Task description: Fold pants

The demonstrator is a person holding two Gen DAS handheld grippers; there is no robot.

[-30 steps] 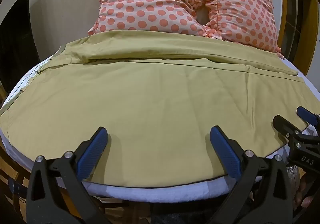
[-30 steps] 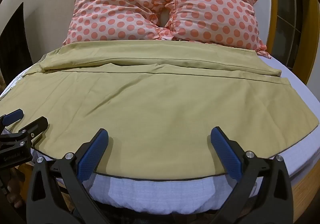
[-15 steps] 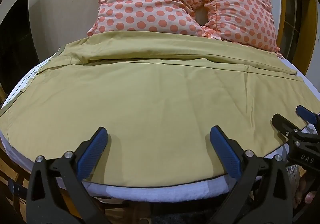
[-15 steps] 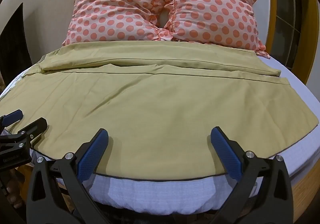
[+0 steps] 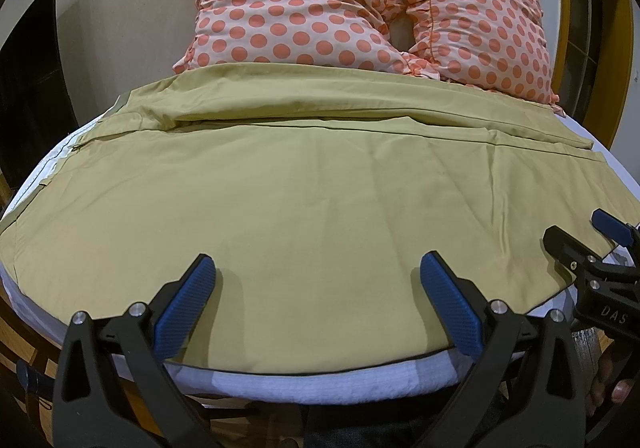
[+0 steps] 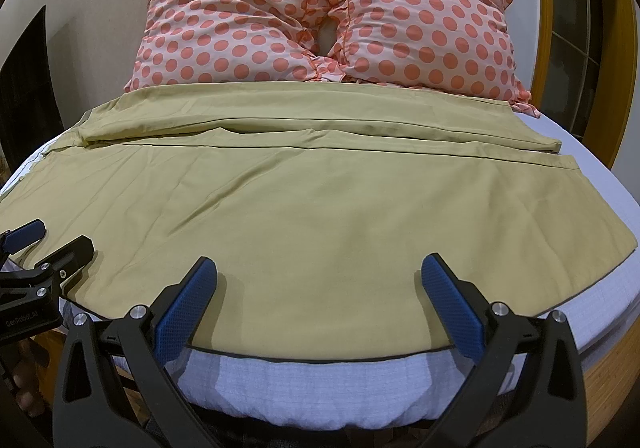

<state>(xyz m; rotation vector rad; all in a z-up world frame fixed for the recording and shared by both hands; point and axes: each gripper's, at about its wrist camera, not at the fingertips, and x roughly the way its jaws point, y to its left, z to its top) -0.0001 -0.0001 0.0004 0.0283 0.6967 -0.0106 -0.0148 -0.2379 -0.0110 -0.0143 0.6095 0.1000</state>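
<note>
- The left gripper (image 5: 316,300) is spread wide, its blue-padded fingers (image 5: 186,302) poised over the near hem of the pants (image 5: 320,215) and gripping nothing.
- The right gripper (image 6: 318,300) is likewise wide apart, with its blue pads (image 6: 450,308) above the same near hem, holding nothing.
- In the left wrist view the right gripper (image 5: 576,236) shows at the right edge, its tips over the pants' near right corner; in the right wrist view the left gripper (image 6: 48,240) shows at the left edge, over the near left part of the cloth.
- The pants are olive-tan and lie spread flat across the bed, one broad panel toward the grippers and a narrower folded band (image 6: 300,115) along the far side, just in front of the pillows.
- A dark piped edge runs along the near hem, which lies just short of the mattress edge.
- The white quilted mattress (image 6: 320,380) shows below the hem and at the right side.
- Two polka-dot pillows (image 6: 328,15), pink with coral spots and ruffled edges, lean side by side against the wall behind the pants.
- A wooden bed frame (image 6: 612,360) shows at the lower right.
</note>
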